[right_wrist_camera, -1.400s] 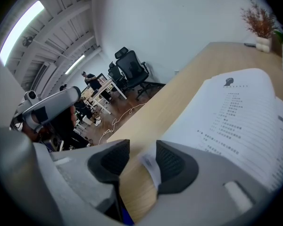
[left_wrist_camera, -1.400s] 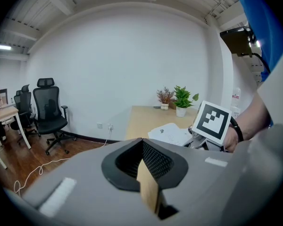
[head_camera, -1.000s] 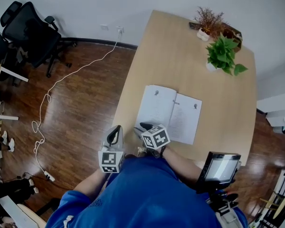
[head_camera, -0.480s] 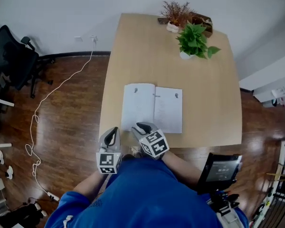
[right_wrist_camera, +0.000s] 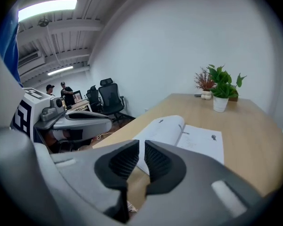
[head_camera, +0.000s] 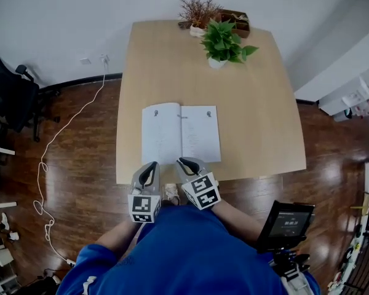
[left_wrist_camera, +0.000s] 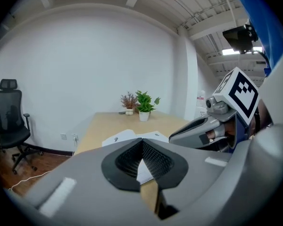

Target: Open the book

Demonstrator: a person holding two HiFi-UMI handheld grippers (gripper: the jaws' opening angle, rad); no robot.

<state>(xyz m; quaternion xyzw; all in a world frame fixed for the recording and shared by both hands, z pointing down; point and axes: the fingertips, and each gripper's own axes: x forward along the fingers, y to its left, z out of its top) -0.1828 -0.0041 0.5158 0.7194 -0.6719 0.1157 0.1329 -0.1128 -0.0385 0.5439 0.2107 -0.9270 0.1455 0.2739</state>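
**Book Open on Table — Grippers at Near Edge**

The dark wooden floor surrounds a light wooden table. The book lies open and flat on the table, close to the near edge, with its pages up and its spine running away from the person. A green potted plant stands at the far edge, with a dried plant just beside it. The left gripper and right gripper are side by side at the near edge, and neither grips the book.

- Left gripper: the pads meet, with nothing between them.
- Right gripper: the jaws have just been closing — a narrow slit remains between the pads, with nothing in it.
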